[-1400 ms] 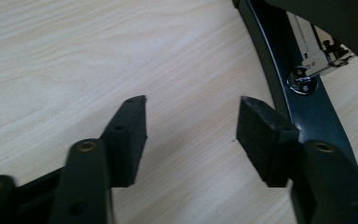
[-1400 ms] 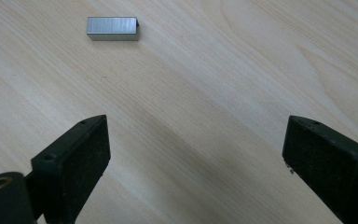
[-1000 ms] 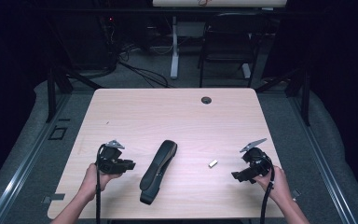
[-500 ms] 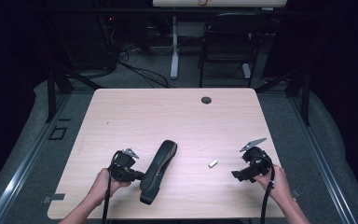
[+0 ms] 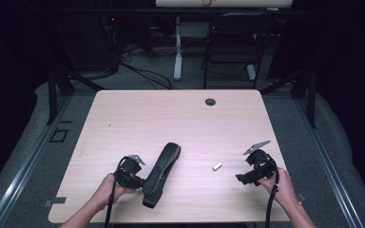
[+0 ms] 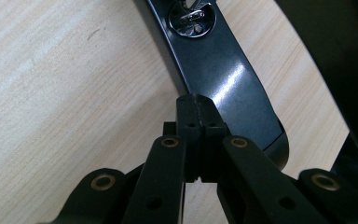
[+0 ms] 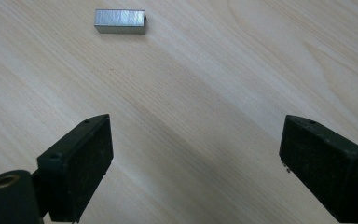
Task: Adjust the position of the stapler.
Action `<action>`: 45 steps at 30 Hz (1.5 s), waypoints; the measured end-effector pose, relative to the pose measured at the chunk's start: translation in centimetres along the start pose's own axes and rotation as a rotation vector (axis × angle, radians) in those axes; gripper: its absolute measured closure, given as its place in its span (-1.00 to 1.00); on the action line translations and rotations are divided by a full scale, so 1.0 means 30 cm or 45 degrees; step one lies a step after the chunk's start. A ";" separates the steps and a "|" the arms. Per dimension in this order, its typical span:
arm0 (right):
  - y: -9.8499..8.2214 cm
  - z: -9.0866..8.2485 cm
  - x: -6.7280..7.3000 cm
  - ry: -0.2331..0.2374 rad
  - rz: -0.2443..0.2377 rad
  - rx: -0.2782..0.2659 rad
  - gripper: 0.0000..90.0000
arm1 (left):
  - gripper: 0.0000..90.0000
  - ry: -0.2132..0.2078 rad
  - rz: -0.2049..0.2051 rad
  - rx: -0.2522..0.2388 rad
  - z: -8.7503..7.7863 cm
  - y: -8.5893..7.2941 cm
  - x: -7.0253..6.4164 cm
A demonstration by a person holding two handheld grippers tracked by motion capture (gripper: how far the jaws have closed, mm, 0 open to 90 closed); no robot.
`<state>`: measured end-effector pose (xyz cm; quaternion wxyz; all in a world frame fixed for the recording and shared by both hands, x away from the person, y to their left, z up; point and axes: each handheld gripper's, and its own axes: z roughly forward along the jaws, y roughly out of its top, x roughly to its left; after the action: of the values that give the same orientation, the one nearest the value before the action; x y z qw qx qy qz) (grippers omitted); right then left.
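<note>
High view showed a black stapler (image 5: pixel 161 174) lying opened flat on the near part of a pale wooden table (image 5: pixel 171 118), running from the front edge up and slightly right. Its long glossy arm looked stiff and slick, probably fairly heavy for its size, hinged so that one half could swing if lifted by the other; gripping across the narrow sides near the middle seemed the safest hold. The left gripper (image 5: pixel 138 179) lay at the stapler's left side, and its jaws had just been closing. Left gripper view showed the pads (image 6: pixel 196 122) pressed together with nothing between them, tips just over the edge of the shiny arm (image 6: pixel 223 70), whose round metal fitting (image 6: pixel 191 18) sat further along. A small strip of staples (image 5: pixel 217 166) lay well to the right of the stapler, light and likely to break apart or skid if pinched hard. The right gripper (image 5: pixel 242 179) rested near it, jaws spread wide and empty, with the strip (image 7: pixel 120 21) ahead of them in the right gripper view.
</note>
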<state>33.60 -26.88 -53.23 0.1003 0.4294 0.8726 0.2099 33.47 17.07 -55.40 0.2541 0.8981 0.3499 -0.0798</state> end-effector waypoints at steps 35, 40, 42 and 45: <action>0.009 0.018 0.010 -0.015 -0.027 0.027 -0.79 | 1.00 -0.049 0.070 -0.025 0.062 0.060 -0.090; 0.009 0.019 0.009 -0.017 -0.024 0.040 -0.79 | 1.00 -0.050 0.079 -0.037 0.073 0.075 -0.103; 0.008 0.022 0.008 -0.012 -0.019 0.029 -0.78 | 1.00 -0.054 0.078 -0.039 0.079 0.083 -0.105; 0.009 0.022 0.009 -0.024 -0.011 0.015 -0.77 | 1.00 -0.051 0.075 -0.046 0.085 0.091 -0.109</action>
<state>33.86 -26.34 -53.69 0.1070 0.4283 0.8747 0.2002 32.94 12.14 -55.44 0.2796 0.9014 0.3197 -0.0840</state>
